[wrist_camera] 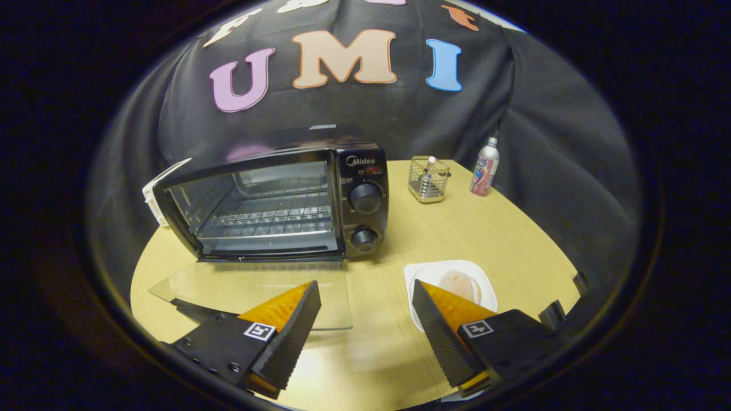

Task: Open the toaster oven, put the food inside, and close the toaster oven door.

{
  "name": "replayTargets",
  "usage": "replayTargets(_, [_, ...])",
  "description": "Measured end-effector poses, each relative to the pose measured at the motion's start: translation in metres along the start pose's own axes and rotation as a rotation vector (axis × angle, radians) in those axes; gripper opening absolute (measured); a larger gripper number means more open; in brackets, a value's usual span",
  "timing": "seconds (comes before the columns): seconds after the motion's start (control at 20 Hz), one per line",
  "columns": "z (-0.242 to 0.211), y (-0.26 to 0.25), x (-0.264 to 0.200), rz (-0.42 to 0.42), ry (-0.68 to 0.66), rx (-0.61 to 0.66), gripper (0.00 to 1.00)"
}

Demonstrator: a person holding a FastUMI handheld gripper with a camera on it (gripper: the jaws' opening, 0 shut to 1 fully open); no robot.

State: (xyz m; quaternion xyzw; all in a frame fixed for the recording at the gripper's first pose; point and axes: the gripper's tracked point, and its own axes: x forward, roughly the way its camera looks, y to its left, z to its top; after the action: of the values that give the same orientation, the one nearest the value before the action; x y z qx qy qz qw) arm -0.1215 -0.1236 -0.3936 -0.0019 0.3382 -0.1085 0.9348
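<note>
Two fingers of the gripper point(365, 297) show at the bottom of the frame, spread wide apart with nothing between them but bare wooden table point(514, 240). The toaster oven point(274, 200) sits in the left centre of the frame, beyond the fingers, with its glass door point(228, 288) swung fully down and lying flat over the table, its edge reaching under the left finger. Inside, a wire rack point(268, 220) is visible, and two round knobs point(365, 197) sit one above the other on the oven's right panel. At lower right, a white plate point(420, 274) holds a round pale bun point(460, 284), partly hidden behind the right finger. Farther back, right of the oven, stand a small wire basket point(428, 180) and a bottle point(485, 168) near the table's far edge.
</note>
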Motion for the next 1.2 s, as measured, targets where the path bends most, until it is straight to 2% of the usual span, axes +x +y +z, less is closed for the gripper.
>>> replayTargets(0.35, [-0.041,-0.001,0.018,-0.033,0.105,-0.07,1.0])
replayTargets(0.6, [-0.037,-0.009,0.017,-0.043,0.092,-0.047,1.0])
replayTargets(0.7, [-0.026,-0.025,0.015,-0.076,0.057,-0.053,1.0])
replayTargets(0.85, [-0.013,-0.062,0.015,-0.171,0.025,-0.044,1.0])
replayTargets(1.05, [-0.012,-0.109,0.024,-0.276,0.03,0.031,1.0])
replayTargets(1.2, [-0.021,-0.127,0.033,-0.301,0.056,0.119,1.0])
